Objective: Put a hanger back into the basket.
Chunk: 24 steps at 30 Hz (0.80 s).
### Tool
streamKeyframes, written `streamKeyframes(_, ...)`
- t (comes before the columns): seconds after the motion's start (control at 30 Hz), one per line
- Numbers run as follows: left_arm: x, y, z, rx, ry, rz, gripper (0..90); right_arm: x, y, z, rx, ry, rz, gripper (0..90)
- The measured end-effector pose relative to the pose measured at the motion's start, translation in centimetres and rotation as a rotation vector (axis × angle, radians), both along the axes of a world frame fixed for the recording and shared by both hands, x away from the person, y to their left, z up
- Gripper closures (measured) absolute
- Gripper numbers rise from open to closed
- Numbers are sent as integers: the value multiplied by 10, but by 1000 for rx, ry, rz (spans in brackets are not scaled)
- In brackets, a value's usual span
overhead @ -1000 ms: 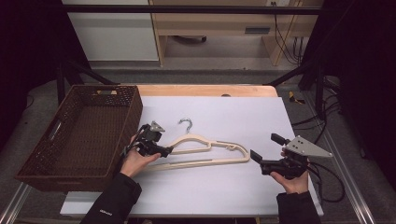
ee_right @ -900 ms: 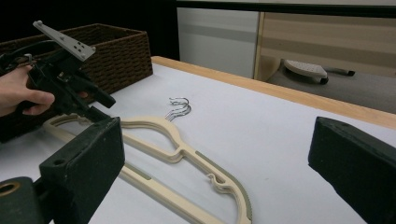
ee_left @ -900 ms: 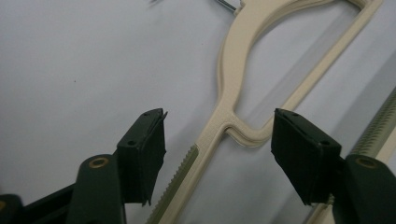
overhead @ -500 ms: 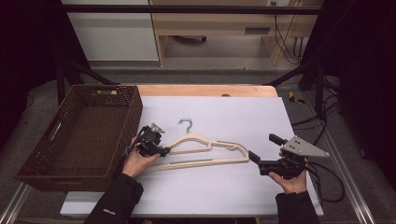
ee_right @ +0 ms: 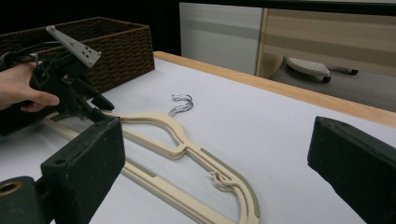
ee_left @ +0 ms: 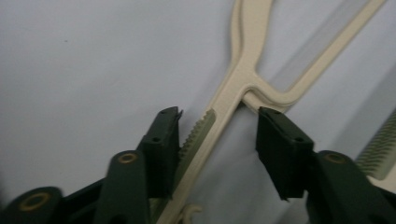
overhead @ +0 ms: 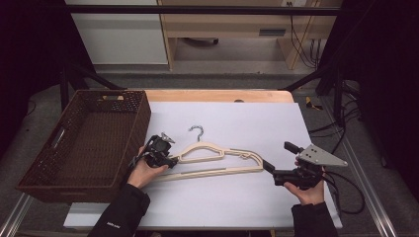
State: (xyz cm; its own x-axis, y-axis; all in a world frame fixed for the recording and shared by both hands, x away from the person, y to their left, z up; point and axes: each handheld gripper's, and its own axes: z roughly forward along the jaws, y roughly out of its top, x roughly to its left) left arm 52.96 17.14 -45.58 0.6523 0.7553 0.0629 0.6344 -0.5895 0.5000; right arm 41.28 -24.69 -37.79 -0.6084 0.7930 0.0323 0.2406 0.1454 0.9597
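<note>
Now left tongs (ee_left: 218, 128) half-closed around the hanger (ee_left: 233, 88), unclamped; right tongs (ee_right: 215, 163) wide, empty.

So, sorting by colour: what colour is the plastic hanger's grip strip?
Olive-grey ribbed grip strip on cream hanger; left gripper view.

The high view looks from above the person's edge of the counter (overhead: 232, 123), forward and down, far enough back to take in its whole white top, the brown basket (overhead: 84, 143) at the left and the floor and furniture beyond. The left gripper view sits very close, looking steeply down along its own left claw (ee_left: 219, 140) at one end of the cream hanger (ee_left: 247, 70). The right gripper view rides low behind the right claw (ee_right: 215, 168) and looks almost level across the counter toward the basket (ee_right: 116, 46). All three share the hanger (overhead: 217, 158); the high and right gripper views also share the basket and the left claw (ee_right: 100, 109).
</note>
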Motion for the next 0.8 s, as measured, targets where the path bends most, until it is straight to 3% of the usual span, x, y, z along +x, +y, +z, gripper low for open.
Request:
streamKeyframes(0.13,-2,-1,1,30,-19,5,636,0,0,0,-1,0,-1,43)
streamKeyframes(0.5,-5,-2,5,64,-40,-18,693,0,-1,0,-1,1,0,44)
streamKeyframes(0.73,-11,-1,10,55,-46,-39,793,0,0,0,-2,0,3,44)
streamKeyframes(0.8,-13,1,12,31,-34,-27,794,0,0,0,-3,0,3,44)
